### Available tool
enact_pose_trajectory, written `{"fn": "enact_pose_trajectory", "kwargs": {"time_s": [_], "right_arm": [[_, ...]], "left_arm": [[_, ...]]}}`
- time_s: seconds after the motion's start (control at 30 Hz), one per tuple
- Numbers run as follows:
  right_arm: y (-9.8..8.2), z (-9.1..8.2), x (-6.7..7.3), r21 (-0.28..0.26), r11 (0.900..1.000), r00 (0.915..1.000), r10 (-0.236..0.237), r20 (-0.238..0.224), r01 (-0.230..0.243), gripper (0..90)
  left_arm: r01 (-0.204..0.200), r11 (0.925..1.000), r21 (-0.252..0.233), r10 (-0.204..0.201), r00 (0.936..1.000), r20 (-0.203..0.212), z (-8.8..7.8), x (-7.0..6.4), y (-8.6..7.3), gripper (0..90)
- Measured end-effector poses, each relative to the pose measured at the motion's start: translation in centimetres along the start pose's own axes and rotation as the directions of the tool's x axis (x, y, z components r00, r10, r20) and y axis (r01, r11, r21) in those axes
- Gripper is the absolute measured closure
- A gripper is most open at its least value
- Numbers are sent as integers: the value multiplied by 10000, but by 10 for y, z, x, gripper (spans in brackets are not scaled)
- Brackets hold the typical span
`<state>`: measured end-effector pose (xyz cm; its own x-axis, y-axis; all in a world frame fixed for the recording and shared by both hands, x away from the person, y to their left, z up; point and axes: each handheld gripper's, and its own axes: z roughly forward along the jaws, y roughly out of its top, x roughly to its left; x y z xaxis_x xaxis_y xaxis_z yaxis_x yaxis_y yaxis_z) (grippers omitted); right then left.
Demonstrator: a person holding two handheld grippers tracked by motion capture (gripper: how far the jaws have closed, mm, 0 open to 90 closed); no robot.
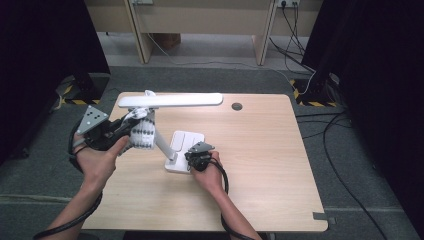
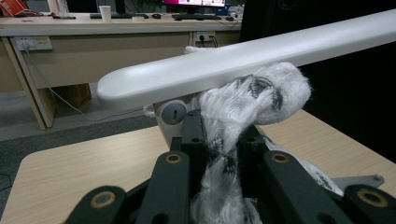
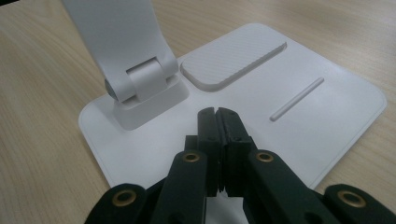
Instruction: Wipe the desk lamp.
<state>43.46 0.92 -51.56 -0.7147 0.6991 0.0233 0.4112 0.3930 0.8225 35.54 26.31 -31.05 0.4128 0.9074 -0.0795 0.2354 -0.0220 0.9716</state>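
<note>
While the right gripper (image 3: pixel 218 116) presses its closed, empty jaws down on the lamp base (image 3: pixel 327 116) just ahead of the hinge, the left gripper (image 2: pixel 219 140) pinches a white patterned cloth (image 2: pixel 252 98) up against the underside of the lamp head (image 2: pixel 243 60). Wiping it well probably means long strokes along the bar with the base pinned firmly.

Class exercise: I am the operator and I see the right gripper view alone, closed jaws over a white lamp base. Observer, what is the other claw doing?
Observer: The left claw is shut on a white cloth with black marks.
Operator: Where is the cloth against the lamp?
Observer: It is pressed up under the lamp head, near its left end.
Operator: Is my claw near the table edge?
Observer: No. The right claw sits on the lamp base at mid-table.
</note>
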Motion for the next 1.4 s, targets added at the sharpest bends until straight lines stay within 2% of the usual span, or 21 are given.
{"fn": "enact_pose_trajectory", "kwargs": {"time_s": [0.17,0.3,0.4,0.47,0.53,0.67,1.03,1.07,1.23,1.33,1.4], "right_arm": [[0,0,0,8,10000,10000,2,-15,-2,889],[0,0,1,23,10000,10000,12,-5,-12,889],[0,0,1,24,10000,10000,10,-13,-10,889],[0,0,1,24,10000,10000,6,-8,-6,889],[0,0,1,14,10000,10000,0,-3,0,890],[0,0,1,24,10000,10000,16,-13,-16,889],[0,0,1,24,10000,10000,-3,-6,3,890],[0,0,1,24,10000,10000,16,-17,-16,890],[0,0,1,23,10000,10000,5,-15,-5,890],[0,0,1,21,10000,10000,7,-22,-7,890],[0,0,1,10,10000,10000,-3,-22,3,890]], "left_arm": [[-121,9999,-40,120,9998,-167,0,-2,-1,775],[-536,9985,-131,529,9975,-475,2,-6,-3,775],[-934,9955,-182,919,9935,-675,4,-8,-5,775],[-983,9950,-198,966,9927,-722,5,-9,-6,774],[-1275,9917,-188,1255,9885,-845,7,-9,-7,774],[-1291,9915,-188,1270,9881,-871,8,-9,-9,774],[-1688,9856,82,1686,9792,-1130,13,-12,-20,774],[-1814,9833,143,1818,9764,-1168,14,-13,-22,774],[-1994,9795,282,2013,9719,-1221,16,-16,-27,774],[-2203,9750,284,2222,9653,-1375,16,-17,-28,774],[-2235,9742,320,2257,9645,-1371,17,-18,-29,774]]}}
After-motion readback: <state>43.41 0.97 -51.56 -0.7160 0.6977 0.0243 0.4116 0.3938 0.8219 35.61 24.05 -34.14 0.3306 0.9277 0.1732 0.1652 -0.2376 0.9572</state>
